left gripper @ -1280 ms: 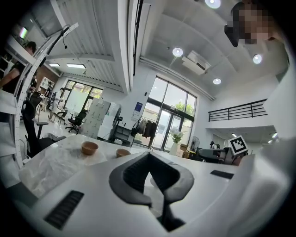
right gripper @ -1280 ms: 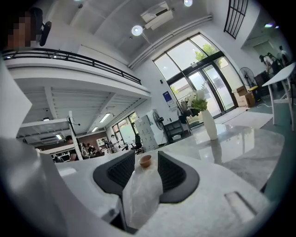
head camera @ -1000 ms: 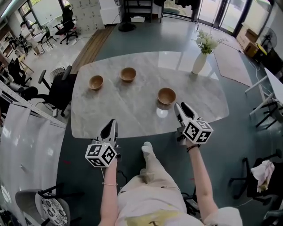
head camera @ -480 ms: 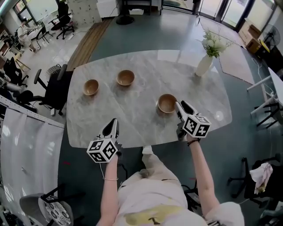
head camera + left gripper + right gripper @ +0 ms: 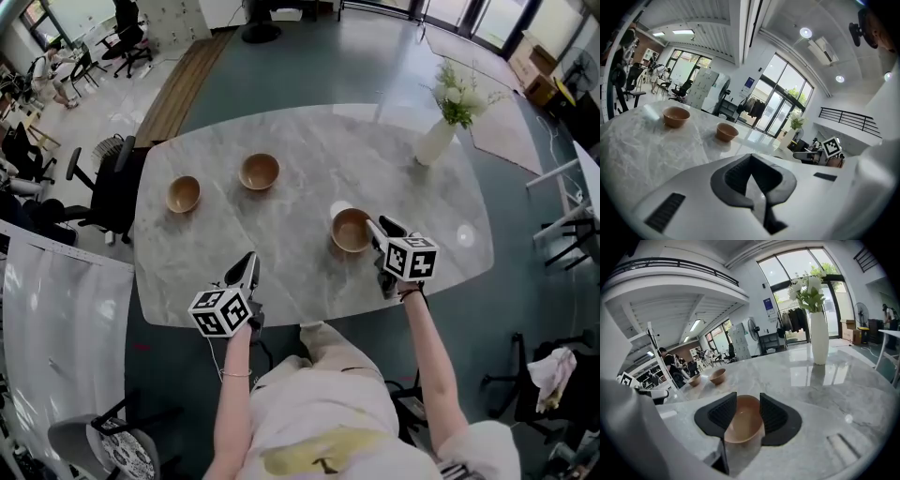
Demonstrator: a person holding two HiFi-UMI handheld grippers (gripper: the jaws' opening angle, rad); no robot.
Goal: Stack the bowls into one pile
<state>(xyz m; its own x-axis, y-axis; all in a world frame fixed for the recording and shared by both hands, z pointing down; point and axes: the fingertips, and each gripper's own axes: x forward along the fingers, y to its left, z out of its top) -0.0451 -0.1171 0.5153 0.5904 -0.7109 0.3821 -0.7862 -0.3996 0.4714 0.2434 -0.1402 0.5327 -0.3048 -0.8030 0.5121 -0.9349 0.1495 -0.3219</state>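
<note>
Evidently the first pickup was in hand: the right gripper [image 5: 380,227] held its jaws wide just before the near bowl [image 5: 352,231] on the worktop [image 5: 300,150]; the left gripper [image 5: 248,268] had its jaws together, empty. Next, judging by this: advance and clamp the rim.

Head view overhead, gripper views share bowls [image 5: 260,172]

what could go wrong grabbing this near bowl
The near bowl sits ungripped between the open jaws of the right gripper; an off-centre pinch could tip it or skid it on the smooth marble table. The other two bowls stand well to the left, so a loose hold could drop it midway.
</note>
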